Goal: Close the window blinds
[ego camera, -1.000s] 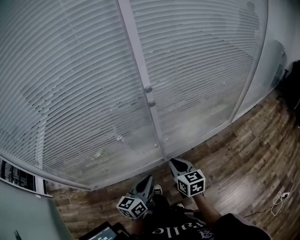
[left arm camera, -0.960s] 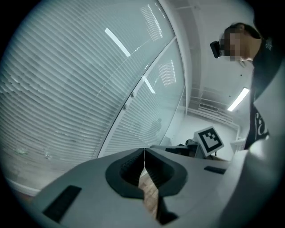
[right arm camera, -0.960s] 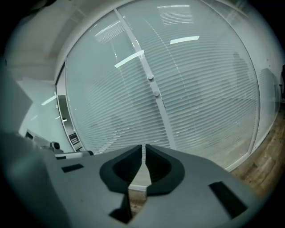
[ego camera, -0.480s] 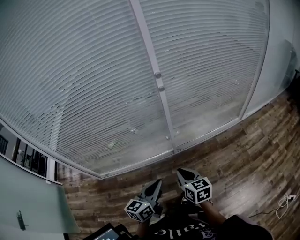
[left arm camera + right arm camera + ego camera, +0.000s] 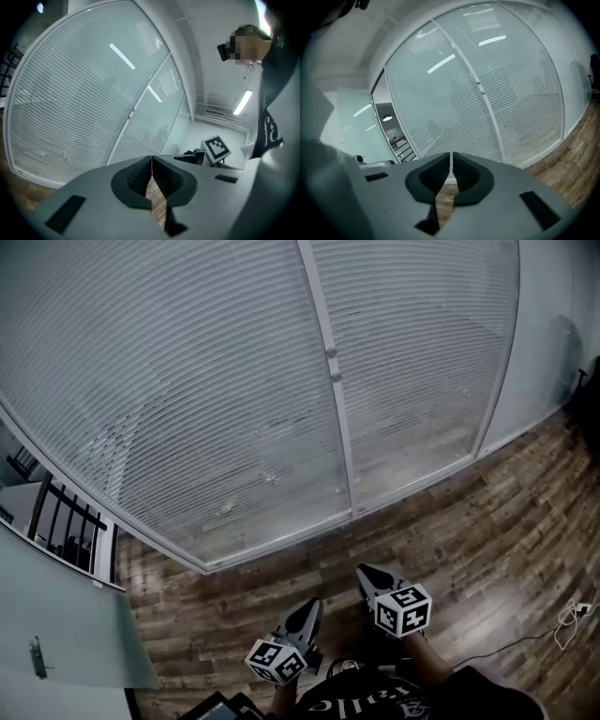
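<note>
White slatted window blinds (image 5: 187, 381) cover two tall glass panels, split by a white post (image 5: 339, 442) that carries two small knobs (image 5: 332, 354). The slats lie flat and nothing shows through them. Both grippers hang low by my body over the wooden floor, well short of the window. My left gripper (image 5: 312, 604) points toward the glass with its jaws together and empty; its own view (image 5: 152, 158) shows the tips meeting. My right gripper (image 5: 362, 570) sits just right of it, jaws drawn nearly together (image 5: 451, 153) with nothing between them.
A wooden plank floor (image 5: 469, 521) runs to the window's bottom rail. A frosted glass door (image 5: 56, 634) with a handle stands at the left, a dark railing (image 5: 66, 512) behind it. A cable (image 5: 567, 615) lies at the right. A dark device (image 5: 214, 706) shows at the bottom edge.
The head view has swung left and back: the window post slid right, more floor and the glass door came into view. Both grippers sank slightly, staying close together.
</note>
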Motion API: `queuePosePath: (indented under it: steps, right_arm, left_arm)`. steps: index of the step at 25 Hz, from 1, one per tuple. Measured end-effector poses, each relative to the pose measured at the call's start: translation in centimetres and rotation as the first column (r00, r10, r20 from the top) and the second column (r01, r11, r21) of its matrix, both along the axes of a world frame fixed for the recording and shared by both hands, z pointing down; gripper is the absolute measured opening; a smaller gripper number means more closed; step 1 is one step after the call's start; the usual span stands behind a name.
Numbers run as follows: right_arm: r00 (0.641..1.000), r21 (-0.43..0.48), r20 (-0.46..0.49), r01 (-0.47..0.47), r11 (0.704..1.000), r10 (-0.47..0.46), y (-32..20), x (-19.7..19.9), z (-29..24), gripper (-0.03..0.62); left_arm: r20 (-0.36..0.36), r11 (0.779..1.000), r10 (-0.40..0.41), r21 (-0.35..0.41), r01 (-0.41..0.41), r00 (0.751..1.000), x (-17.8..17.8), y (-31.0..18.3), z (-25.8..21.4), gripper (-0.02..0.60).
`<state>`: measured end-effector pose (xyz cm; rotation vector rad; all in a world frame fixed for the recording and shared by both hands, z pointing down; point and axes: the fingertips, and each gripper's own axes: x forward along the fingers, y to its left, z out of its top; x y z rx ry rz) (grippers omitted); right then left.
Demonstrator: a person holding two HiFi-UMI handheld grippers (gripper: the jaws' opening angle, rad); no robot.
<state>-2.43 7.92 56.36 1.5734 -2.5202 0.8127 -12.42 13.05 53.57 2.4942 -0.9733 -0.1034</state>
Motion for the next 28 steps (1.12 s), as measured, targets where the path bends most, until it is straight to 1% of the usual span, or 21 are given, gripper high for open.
queuePosePath:
  steps: [2, 4, 6, 9, 14, 18, 23, 28]
  right_arm:
    - [1.000, -0.007, 0.000, -0.028, 1.000, 0.028, 3.4, -1.3, 0.1, 0.034]
    - [0.998, -0.016, 0.003, -0.059, 0.998, 0.059, 6.8, -1.9, 0.0, 0.034]
    - [0.997, -0.027, 0.007, -0.073, 0.997, 0.073, 9.9, -2.2, -0.1, 0.034]
    - [0.998, -0.030, -0.001, -0.070, 0.997, 0.070, 13.5, -2.6, -0.3, 0.034]
    - [0.999, 0.017, -0.004, -0.054, 0.998, 0.054, 18.3, -1.7, -2.1, 0.034]
    - [0.999, 0.038, -0.004, -0.032, 0.999, 0.033, 21.8, -0.1, -3.4, 0.034]
    - [1.000, 0.055, -0.008, 0.013, 0.998, -0.013, 28.0, 2.7, -4.1, 0.032]
    - [0.999, 0.043, -0.018, 0.044, 0.998, -0.043, 32.0, 5.4, -3.4, 0.032]
  left_arm:
    - [-0.003, 1.000, 0.001, -0.027, -0.001, 1.000, -2.3, 3.4, 1.0, 0.006]
    - [-0.019, 0.999, 0.006, -0.044, -0.007, 1.000, -3.6, 6.3, 1.4, 0.006]
    - [-0.038, 0.999, 0.014, -0.042, -0.016, 0.999, -4.0, 8.6, 1.2, 0.006]
    - [-0.054, 0.999, 0.034, -0.015, -0.035, 0.998, -3.5, 11.4, 0.2, 0.006]
    - [-0.064, 0.997, 0.062, 0.045, -0.059, 0.996, -1.3, 16.4, -1.8, 0.006]
    - [-0.068, 0.996, 0.050, 0.078, -0.044, 0.996, 0.6, 19.2, -3.5, 0.006]
    - [-0.084, 0.998, 0.022, 0.064, -0.017, 0.996, 4.6, 24.5, -3.9, 0.006]
    - [-0.077, 0.999, 0.034, 0.022, -0.032, 0.996, 8.6, 29.0, -2.7, 0.006]
